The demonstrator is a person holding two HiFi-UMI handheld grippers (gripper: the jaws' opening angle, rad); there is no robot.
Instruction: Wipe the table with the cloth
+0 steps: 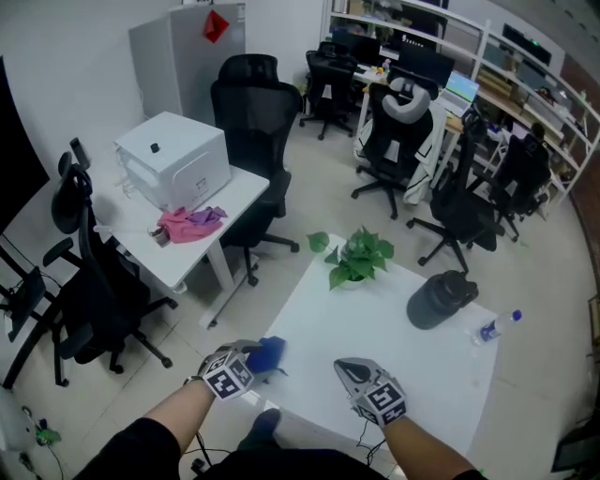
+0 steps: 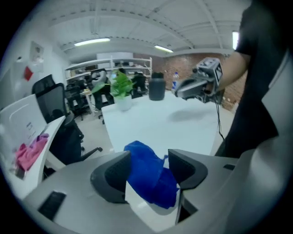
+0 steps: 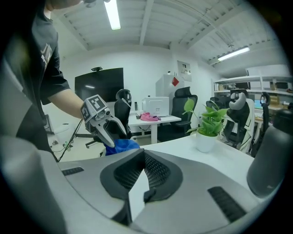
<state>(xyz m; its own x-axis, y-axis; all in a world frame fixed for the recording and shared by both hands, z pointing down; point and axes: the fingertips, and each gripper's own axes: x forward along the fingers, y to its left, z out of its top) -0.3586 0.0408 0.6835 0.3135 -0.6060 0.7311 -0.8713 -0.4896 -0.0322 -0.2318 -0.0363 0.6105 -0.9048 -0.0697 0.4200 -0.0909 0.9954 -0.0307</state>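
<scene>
1. this is an open-plan office: black swivel chairs (image 1: 255, 112) stand around white desks (image 1: 242, 199) on a pale floor.
2. monitors (image 1: 424, 61) line a far desk beneath long wall shelves (image 1: 525, 80).
3. a white printer-like box (image 1: 173, 161) sits on one desk, and a potted plant (image 1: 354, 258) on a white table (image 1: 375, 347).
4. strip lights (image 3: 112, 13) run across the ceiling above the workstations.

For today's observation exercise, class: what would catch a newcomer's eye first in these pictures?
The bright blue cloth at the near corner of the white table, lying between the spread jaws of the left gripper. Next, the green potted plant at the table's far corner, and a pink cloth on the neighbouring desk to the left.
</scene>
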